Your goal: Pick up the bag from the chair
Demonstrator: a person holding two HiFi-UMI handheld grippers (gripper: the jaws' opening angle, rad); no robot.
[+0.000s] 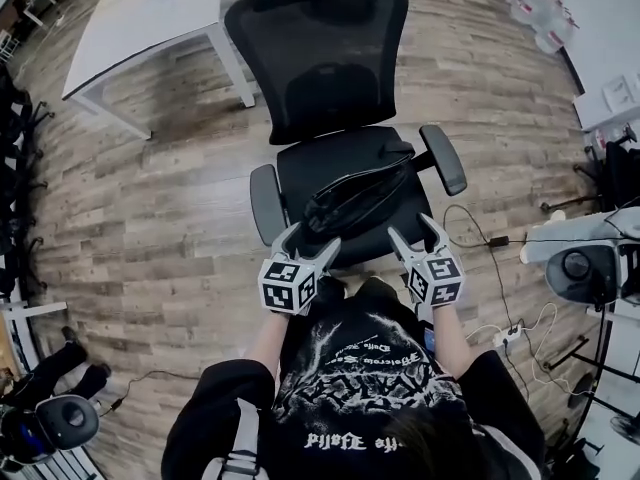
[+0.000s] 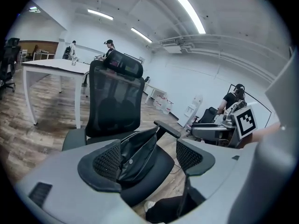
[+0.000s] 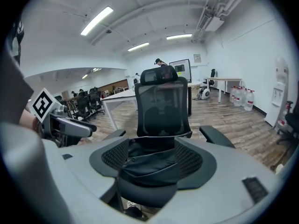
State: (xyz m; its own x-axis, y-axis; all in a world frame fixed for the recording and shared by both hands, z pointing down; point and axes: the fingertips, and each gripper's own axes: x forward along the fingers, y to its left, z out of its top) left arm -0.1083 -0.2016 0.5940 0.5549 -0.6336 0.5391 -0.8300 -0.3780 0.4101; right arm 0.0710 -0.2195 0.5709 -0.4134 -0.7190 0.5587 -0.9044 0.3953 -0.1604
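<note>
Two empty, wide-open jaws: left gripper [image 1: 310,240], right gripper [image 1: 412,230], at seat's near edge. Limp black fabric bag [image 1: 355,196] lies on black mesh office chair [image 1: 325,58]; looks light and floppy, so I'd pinch its raised top edge.

Black office chair [image 1: 330,78] on wood floor [image 1: 170,218]; black bag [image 1: 355,196] slumped across seat, seemingly unzipped.

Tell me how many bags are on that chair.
1. The black bag lies slanted across the seat of the chair. No other bag shows in any view.
</note>
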